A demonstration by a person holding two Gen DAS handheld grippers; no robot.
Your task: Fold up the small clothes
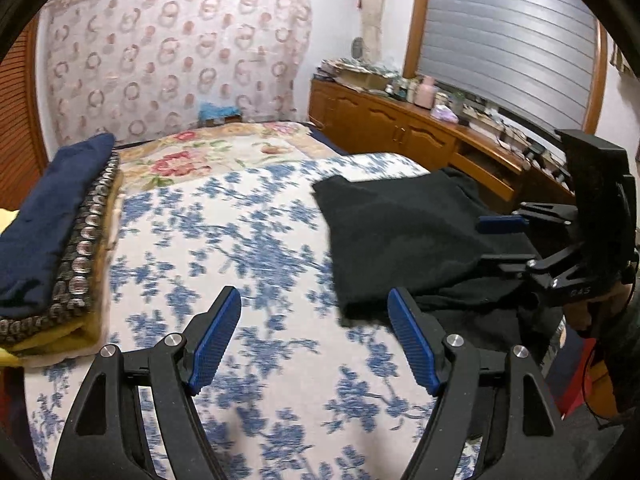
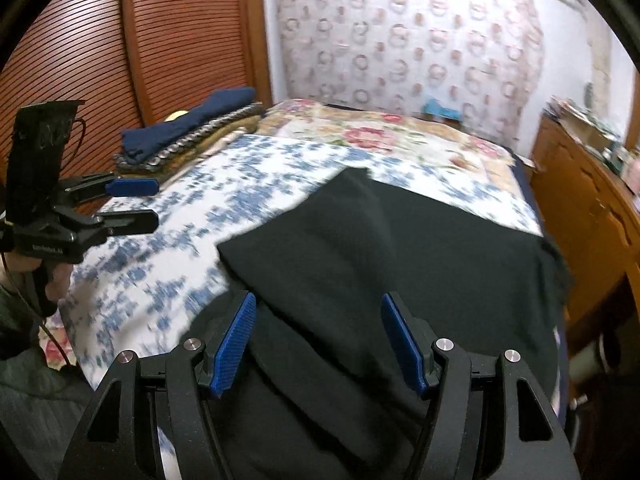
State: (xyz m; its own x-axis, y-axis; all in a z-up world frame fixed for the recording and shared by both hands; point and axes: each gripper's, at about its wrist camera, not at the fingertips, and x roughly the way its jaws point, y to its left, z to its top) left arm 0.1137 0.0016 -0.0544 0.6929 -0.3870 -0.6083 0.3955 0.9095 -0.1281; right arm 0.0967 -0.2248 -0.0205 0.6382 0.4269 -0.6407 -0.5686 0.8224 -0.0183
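Note:
A black garment (image 1: 404, 232) lies partly folded on the right side of the blue-flowered bed cover (image 1: 240, 248); it fills the lower middle of the right wrist view (image 2: 384, 264). My left gripper (image 1: 314, 300) is open and empty above the bed cover, left of the garment's near corner. My right gripper (image 2: 318, 306) is open and empty just above the garment; it also shows in the left wrist view (image 1: 502, 240), over the garment's right part. The left gripper shows at the left of the right wrist view (image 2: 136, 204), open.
A stack of folded clothes (image 1: 52, 236), navy on top, sits at the bed's left edge and also shows in the right wrist view (image 2: 188, 124). A wooden cabinet (image 1: 400, 128) with clutter runs along the right. A slatted wooden door (image 2: 120, 40) stands behind the stack.

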